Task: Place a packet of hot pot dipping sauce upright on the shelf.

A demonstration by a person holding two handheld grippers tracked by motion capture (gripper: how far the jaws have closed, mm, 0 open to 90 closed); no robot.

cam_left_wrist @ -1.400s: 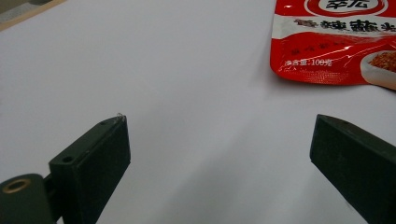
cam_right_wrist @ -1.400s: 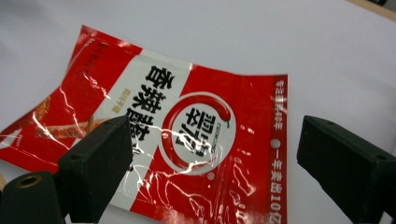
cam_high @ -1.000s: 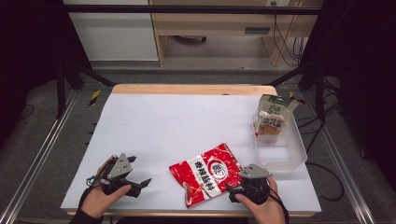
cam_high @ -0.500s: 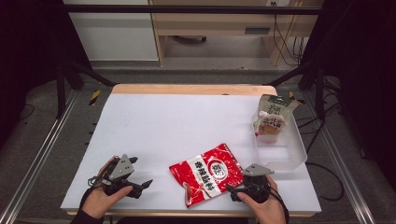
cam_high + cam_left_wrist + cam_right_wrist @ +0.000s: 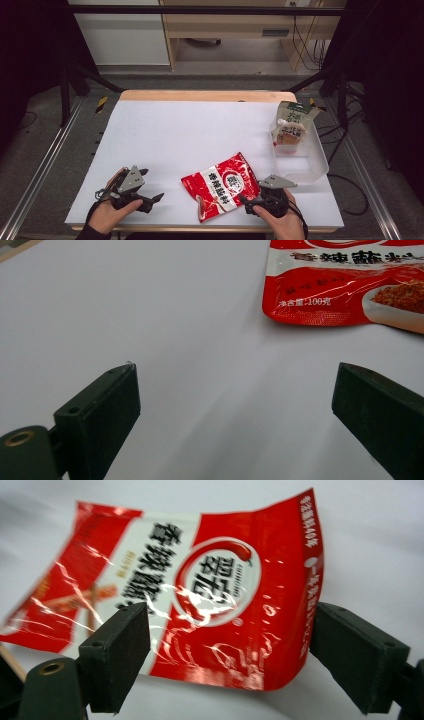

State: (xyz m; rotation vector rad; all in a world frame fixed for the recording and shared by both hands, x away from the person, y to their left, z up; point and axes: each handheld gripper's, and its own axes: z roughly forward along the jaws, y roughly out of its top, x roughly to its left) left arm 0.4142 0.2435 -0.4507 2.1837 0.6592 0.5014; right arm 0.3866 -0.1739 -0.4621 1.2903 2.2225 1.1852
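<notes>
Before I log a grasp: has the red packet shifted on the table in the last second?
No. The red packet lies the same way, equally far from the clear bin.

White table [image 5: 190, 130], red pouch [image 5: 220, 185], clear tub [image 5: 316, 162] (right edge)

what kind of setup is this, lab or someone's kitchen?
Most likely a lab recording rig: a white-topped table inside a dark metal frame, loose cables by the back wall, and a person working hand-held grippers near a red sachet.

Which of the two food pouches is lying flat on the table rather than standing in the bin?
The red pouch, flat on the white table by the right gripper; the green-topped pouch stands in the clear bin.
</notes>
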